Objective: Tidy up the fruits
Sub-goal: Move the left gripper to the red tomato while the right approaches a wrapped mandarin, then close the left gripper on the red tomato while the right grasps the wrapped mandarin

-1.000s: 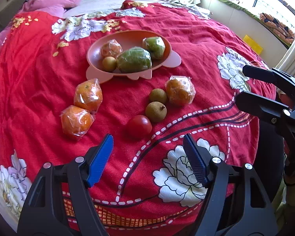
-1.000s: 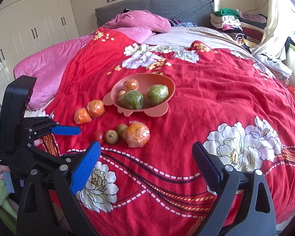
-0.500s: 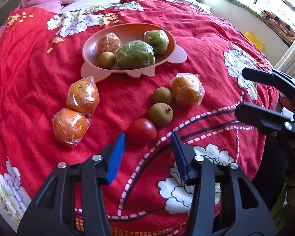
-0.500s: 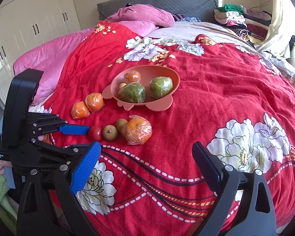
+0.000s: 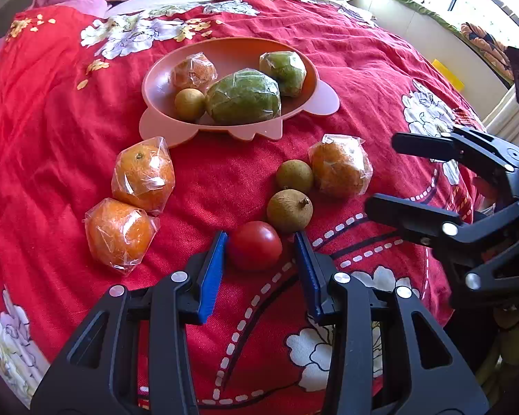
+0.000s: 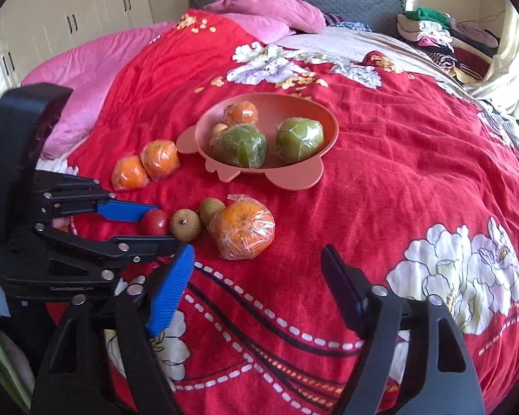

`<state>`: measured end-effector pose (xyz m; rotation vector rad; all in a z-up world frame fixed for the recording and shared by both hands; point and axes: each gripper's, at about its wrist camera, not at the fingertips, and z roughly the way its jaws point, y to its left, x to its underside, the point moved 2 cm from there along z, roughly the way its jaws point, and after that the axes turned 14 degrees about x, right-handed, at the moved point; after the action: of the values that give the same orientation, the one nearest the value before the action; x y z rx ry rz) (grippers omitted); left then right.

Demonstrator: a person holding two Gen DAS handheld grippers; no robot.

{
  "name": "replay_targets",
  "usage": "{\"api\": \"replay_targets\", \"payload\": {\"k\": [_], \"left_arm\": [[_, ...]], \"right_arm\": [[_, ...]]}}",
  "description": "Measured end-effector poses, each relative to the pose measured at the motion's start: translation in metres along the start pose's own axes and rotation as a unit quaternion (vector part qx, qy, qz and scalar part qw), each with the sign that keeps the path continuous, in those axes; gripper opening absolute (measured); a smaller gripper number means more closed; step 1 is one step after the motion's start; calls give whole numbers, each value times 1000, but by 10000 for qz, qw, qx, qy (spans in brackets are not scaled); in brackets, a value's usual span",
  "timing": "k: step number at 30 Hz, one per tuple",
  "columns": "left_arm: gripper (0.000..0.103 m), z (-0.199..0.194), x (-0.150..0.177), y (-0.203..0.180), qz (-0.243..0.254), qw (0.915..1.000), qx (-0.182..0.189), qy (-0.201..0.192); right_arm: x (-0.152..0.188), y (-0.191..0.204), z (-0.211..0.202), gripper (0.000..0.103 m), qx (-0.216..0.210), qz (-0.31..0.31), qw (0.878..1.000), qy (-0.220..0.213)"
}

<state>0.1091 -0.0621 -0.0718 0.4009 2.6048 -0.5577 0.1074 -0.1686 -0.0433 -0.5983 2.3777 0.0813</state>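
Note:
A small red tomato lies on the red bedspread, between the blue pads of my left gripper; the jaws stand either side of it with a small gap on the right. The left gripper also shows in the right wrist view. Two brown longans and a wrapped orange lie just beyond. Two more wrapped oranges lie to the left. The pink bowl holds two green wrapped fruits, an orange and a longan. My right gripper is open and empty, low over the bedspread.
The bed has a red floral blanket, pink pillows by the grey headboard, and folded clothes at the far right. White wardrobes stand on the left. The blanket's near edge drops off below the grippers.
My left gripper has moved forward and down and narrowed its jaws around the tomato. The right gripper has moved a little closer to the fruit, still open.

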Motion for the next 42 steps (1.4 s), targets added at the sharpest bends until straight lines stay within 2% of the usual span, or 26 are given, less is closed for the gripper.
{"api": "replay_targets", "payload": {"k": [3,16,20,24,33,42], "left_arm": [[32,1,0,2,-5,10000,18,9],[31,3,0,5,-33,10000,83,15],[29,3,0,7,-53,9999,105,15],[23,3,-1,9,-82,9999,85,-4],[22,-6,-5,7,-103,9999,115,-62],[22,-33,-20,5,-74,9993,102,-354]], "right_arm": [[-3,3,7,64,-45,-69,10000,25],[-13,10,31,57,-197,-242,9995,80],[-13,10,33,44,-378,-153,9991,70],[-12,8,28,43,-427,-54,9991,41],[-15,-1,5,42,-509,230,9984,-123],[-23,-14,-13,42,-430,400,9977,-339]]}}
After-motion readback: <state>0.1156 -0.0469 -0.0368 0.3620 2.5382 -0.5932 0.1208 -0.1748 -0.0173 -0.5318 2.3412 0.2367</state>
